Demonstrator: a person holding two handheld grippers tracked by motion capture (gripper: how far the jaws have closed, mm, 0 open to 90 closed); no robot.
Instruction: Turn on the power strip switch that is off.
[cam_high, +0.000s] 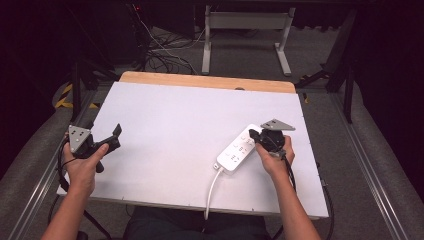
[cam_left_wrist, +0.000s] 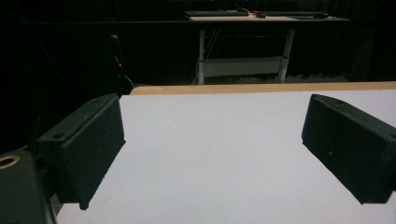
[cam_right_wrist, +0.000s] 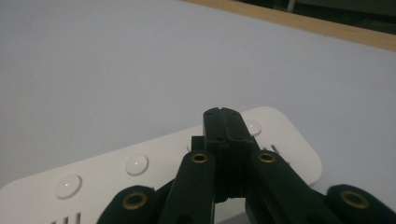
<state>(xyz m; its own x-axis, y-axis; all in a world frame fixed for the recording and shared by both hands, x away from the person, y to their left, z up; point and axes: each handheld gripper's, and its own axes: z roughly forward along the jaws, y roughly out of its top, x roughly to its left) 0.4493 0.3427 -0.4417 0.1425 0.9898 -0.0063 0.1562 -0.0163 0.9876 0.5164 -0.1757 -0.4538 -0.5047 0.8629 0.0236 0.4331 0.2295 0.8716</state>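
A white power strip (cam_high: 239, 149) lies on the white table top (cam_high: 175, 130) at the right, its white cable (cam_high: 212, 192) running off the near edge. My right gripper (cam_high: 253, 134) is shut with nothing between its jaws, hovering just over the strip's far end; in the right gripper view the closed tips (cam_right_wrist: 223, 116) sit above the power strip (cam_right_wrist: 140, 172) and its round buttons. My left gripper (cam_high: 116, 136) is held at the table's left edge, open; its two pads (cam_left_wrist: 91, 149) stand wide apart over bare white surface.
A wooden strip (cam_high: 205, 80) borders the table's far edge. Behind it stand a metal desk frame (cam_high: 245, 35) and loose cables (cam_high: 160, 55) on the floor. Metal rails (cam_high: 370, 180) run along both sides of the table.
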